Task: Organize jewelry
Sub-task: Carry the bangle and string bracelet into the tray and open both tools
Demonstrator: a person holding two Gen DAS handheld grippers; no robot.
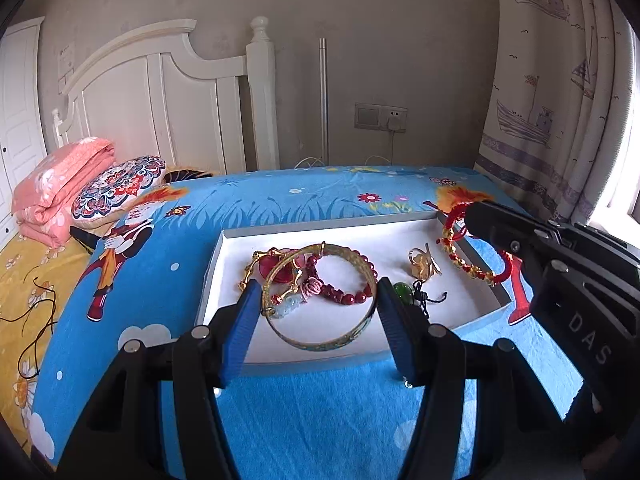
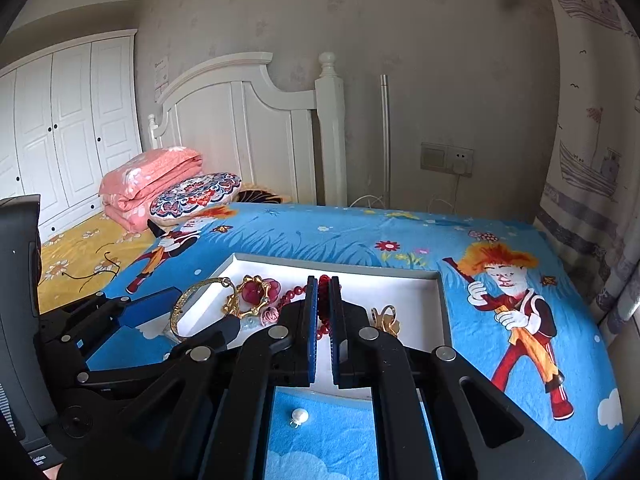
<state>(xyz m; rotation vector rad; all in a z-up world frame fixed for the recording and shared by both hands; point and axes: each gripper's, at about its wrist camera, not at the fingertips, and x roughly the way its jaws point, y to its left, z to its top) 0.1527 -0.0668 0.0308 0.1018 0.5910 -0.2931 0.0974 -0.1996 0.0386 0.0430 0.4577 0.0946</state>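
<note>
The left tool [image 1: 318, 306] reached forward and tilted downward over the near edge of the white tray [image 1: 224, 264], which lay on the bed [image 1: 280, 420] with its blue cartoon sheet. Its blue pads [image 1: 244, 320] stood about half apart and clamped a gold bangle [image 1: 320, 344] by its two outer sides, holding the ring over the near part of the tray. Inside the tray, beyond the bangle, lay a red bead bracelet [image 1: 348, 292], a gold link bracelet [image 1: 256, 268] over a red round piece, a gold ring [image 1: 422, 264] toward the tray's right side and a green bead on a dark cord [image 1: 404, 292] near the right pad.

The right tool [image 2: 323, 336] pointed across the tray's near right part, also tilted downward. Its pads were pressed together on a red cord bracelet with gold beads [image 1: 472, 264], which hung from the tip above the tray's right edge in the left wrist view. A pearl [image 2: 300, 415] lay on the bed sheet just in front of the tray, below the right tool.
</note>
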